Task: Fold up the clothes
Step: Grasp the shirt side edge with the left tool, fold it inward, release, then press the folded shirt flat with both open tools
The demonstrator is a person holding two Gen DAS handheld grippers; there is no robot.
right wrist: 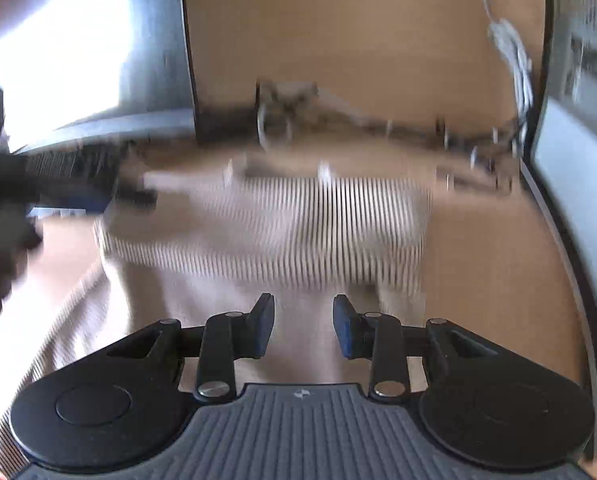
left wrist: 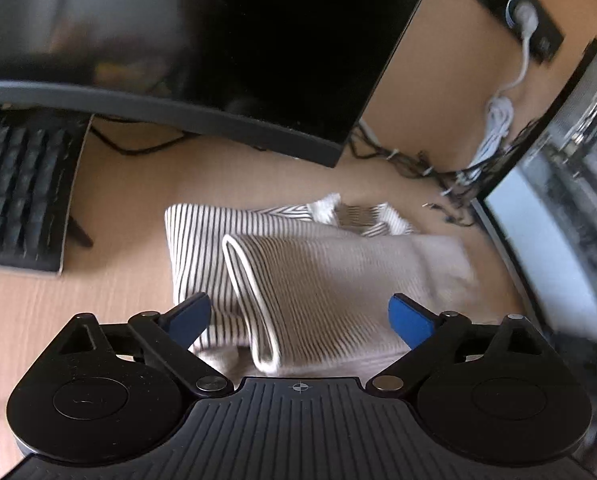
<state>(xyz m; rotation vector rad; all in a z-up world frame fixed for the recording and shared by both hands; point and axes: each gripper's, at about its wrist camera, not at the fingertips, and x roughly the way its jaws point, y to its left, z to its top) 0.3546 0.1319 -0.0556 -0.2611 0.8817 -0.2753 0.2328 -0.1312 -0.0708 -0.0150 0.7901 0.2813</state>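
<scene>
A white shirt with thin dark stripes (left wrist: 322, 276) lies partly folded on the wooden desk (left wrist: 122, 208), collar toward the back. A folded flap with a white hem lies on top. My left gripper (left wrist: 300, 316) is open wide, its blue pads on either side of the near part of the shirt, holding nothing. In the blurred right wrist view the same shirt (right wrist: 298, 232) lies ahead. My right gripper (right wrist: 303, 326) is open with a narrower gap, above the near cloth, nothing between its pads. The left gripper (right wrist: 98, 196) shows at the far left there.
A large dark monitor (left wrist: 218, 40) stands just behind the shirt. A black keyboard (left wrist: 22, 188) is at the left. A second screen (left wrist: 558, 200) stands at the right. Tangled cables (left wrist: 438, 164) and a white charger lead (left wrist: 498, 120) lie at the back wall.
</scene>
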